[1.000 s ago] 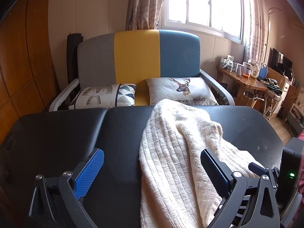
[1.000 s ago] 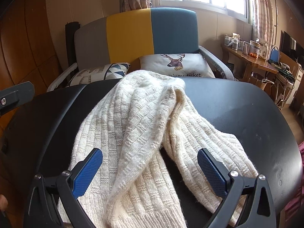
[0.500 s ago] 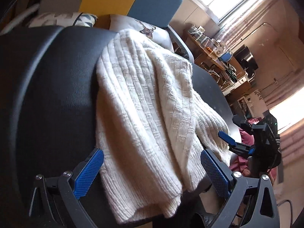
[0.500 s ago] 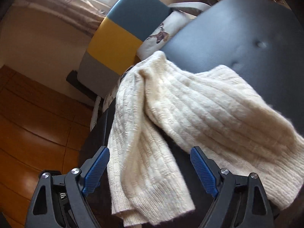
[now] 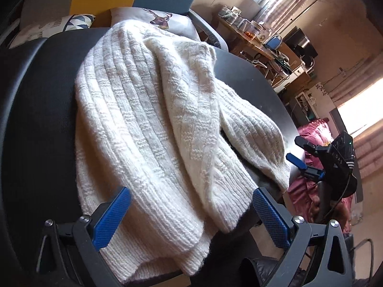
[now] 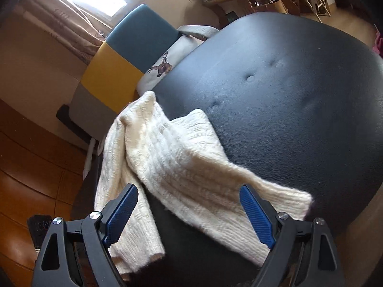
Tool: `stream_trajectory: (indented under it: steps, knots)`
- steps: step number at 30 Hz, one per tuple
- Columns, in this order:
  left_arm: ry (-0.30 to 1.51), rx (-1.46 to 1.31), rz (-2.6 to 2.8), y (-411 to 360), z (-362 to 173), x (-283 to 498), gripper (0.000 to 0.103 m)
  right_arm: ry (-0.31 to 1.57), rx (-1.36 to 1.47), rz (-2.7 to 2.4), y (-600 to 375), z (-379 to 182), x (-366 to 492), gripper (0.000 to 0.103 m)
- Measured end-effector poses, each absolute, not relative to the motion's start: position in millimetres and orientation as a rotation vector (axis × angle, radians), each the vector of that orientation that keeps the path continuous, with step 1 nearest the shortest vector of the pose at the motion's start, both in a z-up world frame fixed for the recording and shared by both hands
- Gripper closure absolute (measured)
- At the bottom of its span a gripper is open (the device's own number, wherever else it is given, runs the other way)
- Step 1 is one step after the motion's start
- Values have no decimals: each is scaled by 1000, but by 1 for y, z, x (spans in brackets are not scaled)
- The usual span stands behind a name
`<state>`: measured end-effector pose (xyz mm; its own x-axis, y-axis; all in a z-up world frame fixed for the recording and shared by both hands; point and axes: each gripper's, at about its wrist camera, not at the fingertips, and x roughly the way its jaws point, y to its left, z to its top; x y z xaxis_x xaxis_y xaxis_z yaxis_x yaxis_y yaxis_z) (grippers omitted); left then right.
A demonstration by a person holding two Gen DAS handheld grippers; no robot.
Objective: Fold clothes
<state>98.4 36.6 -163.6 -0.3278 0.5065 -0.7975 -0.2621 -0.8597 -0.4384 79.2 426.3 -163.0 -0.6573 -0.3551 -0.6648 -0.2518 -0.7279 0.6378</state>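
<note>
A cream knitted sweater (image 5: 153, 124) lies crumpled on a black padded table (image 5: 36, 110), its ribbed hem hanging over the near edge. My left gripper (image 5: 189, 217) is open just above the hem, with its blue pads on either side of the cloth and not touching it. In the right wrist view the sweater (image 6: 182, 167) has one sleeve end near the table's front edge. My right gripper (image 6: 189, 212) is open over that sleeve, nothing clamped. The right gripper (image 5: 304, 155) also shows at the far right of the left wrist view, beside the sleeve end.
Behind the table stands a grey, yellow and blue sofa (image 6: 119, 57) with a deer-print cushion (image 5: 160, 20) and a patterned cushion (image 5: 71, 22). A cluttered wooden desk (image 5: 253, 38) is at the back right. Bare black tabletop (image 6: 299, 95) spreads to the right of the sweater.
Both grippers have tilted and dropped toward the sweater's near edge. The left now looks across the hem, the right has swung over the sleeve end. Both stay open.
</note>
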Motion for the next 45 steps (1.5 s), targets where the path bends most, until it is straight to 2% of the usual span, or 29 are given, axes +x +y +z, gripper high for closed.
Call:
stream_trajectory:
  steps: [4, 10, 20, 24, 25, 29, 31, 32, 33, 35, 37, 39, 40, 41, 43, 45]
  knots:
    - [-389, -1510, 2213, 20, -177, 103, 0, -1387, 1132, -2466, 448, -176, 94, 13]
    - [-544, -1498, 2290, -20, -174, 91, 0, -1328, 1141, -2083, 383, -185, 56, 13]
    - [-286, -1397, 2374, -6, -158, 77, 0, -1222, 1218, -1943, 295, -190, 16, 14]
    - [-276, -1495, 2288, 4, -179, 71, 2, -1320, 1210, -1863, 283, -200, -3, 14]
    - [-271, -1501, 2274, 4, -182, 75, 5, -1349, 1204, -1846, 281, -203, -8, 14]
    - [-195, -1477, 2253, 5, -187, 89, 6, -1484, 1134, -1798, 276, -213, -32, 14]
    - [-178, -1474, 2246, 5, -188, 92, 7, -1481, 1196, -1839, 271, -222, -41, 14]
    - [-167, -1473, 2240, 6, -187, 95, 7, -1462, 1238, -1862, 267, -226, -45, 17]
    - [-155, -1471, 2233, 7, -187, 98, 7, -1433, 1277, -1889, 264, -229, -48, 29]
    - [-122, -1465, 2218, 10, -187, 106, 8, -1229, 1318, -1991, 247, -224, -49, 34]
    - [-87, -1459, 2202, 12, -187, 114, 8, -946, 1348, -2075, 226, -214, -47, 41]
    - [-60, -1453, 2188, 13, -187, 122, 8, -898, 1352, -2129, 221, -214, -41, 60]
    - [-56, -1453, 2181, 12, -186, 125, 8, -933, 1352, -2123, 224, -217, -38, 67]
    - [-60, -1454, 2172, 11, -185, 128, 8, -950, 1355, -2113, 227, -220, -37, 82]
    - [-78, -1458, 2152, 6, -183, 134, 8, -947, 1334, -2086, 230, -222, -31, 85]
    - [-136, -1460, 2124, -4, -180, 138, 8, -860, 1350, -2076, 228, -222, -24, 87]
